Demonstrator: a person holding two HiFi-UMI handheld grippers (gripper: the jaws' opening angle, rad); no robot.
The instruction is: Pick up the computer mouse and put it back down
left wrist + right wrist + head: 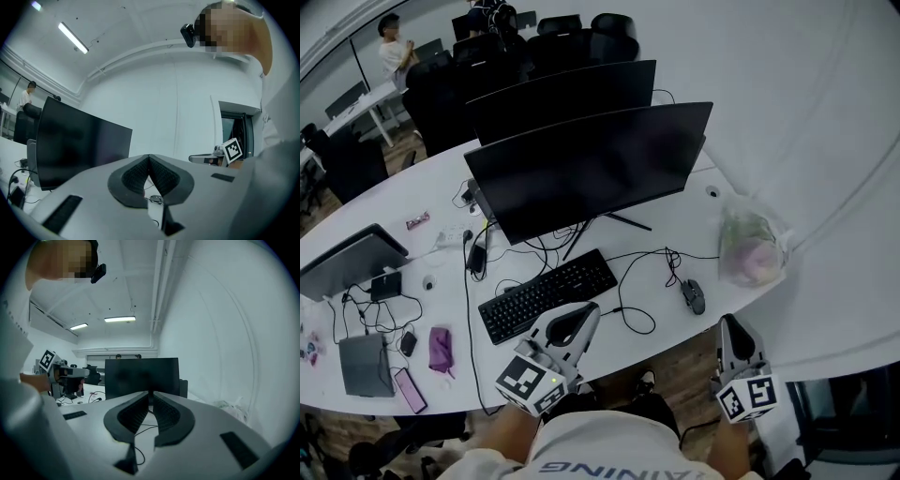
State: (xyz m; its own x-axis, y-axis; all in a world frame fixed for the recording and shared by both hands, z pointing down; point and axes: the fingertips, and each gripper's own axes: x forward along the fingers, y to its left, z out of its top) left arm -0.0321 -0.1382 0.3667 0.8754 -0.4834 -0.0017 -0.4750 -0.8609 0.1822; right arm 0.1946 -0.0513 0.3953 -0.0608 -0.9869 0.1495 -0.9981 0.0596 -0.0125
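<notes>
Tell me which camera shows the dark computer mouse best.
Head view: the dark computer mouse lies fully visible on the white desk. Left gripper view shows a tiny shape, perhaps it; right gripper view, nothing.

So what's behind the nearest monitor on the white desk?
A second dark monitor stands just behind the nearest monitor, with black office chairs beyond it. The nearest screen covers the second one's base and the desk between them, so anything there cannot be seen.

desk (731, 298): keyboard (547, 294) before monitor (591, 169) | plastic bag (752, 246) at right | laptop (352, 261), pink phone (410, 390) at left
</notes>
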